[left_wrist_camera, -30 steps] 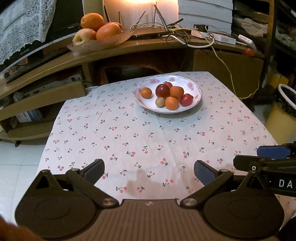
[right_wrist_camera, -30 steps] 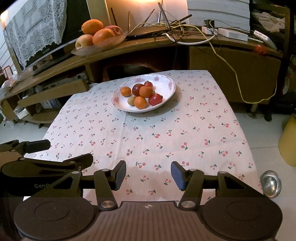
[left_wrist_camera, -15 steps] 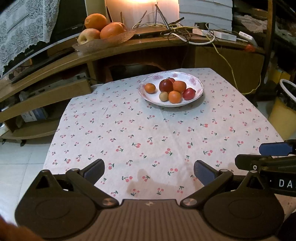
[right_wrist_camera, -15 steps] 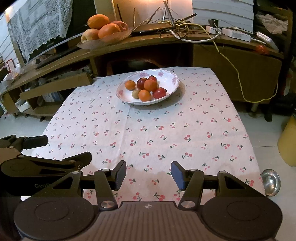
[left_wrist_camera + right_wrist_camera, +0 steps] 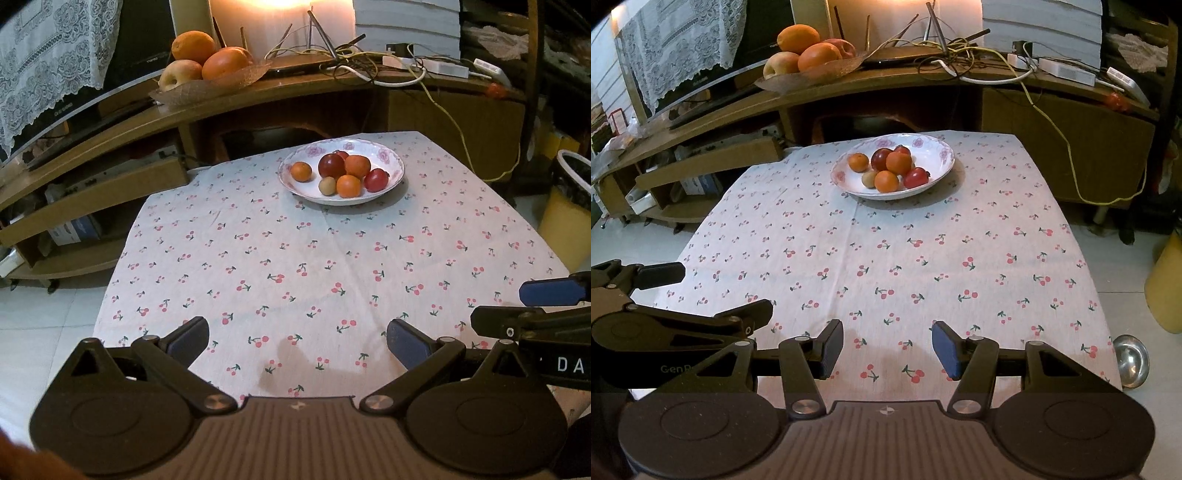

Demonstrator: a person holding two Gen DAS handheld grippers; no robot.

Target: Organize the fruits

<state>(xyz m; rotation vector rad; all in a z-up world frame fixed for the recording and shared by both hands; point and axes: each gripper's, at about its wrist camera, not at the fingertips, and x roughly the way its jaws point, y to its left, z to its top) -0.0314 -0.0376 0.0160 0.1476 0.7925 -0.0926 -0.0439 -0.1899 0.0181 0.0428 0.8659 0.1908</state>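
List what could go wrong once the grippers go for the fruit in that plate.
1. The fruits lie packed in the white plate; closing on the orange one may nudge the red one out over the shallow rim.
2. The plate sits near the far edge of the tablecloth; a push could slide it off.
3. The left gripper and right gripper, both open, are close together and may collide reaching in.

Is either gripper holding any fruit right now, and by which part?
Nothing is held. The left gripper and right gripper are both open and empty; the fruit sits in the white plate.
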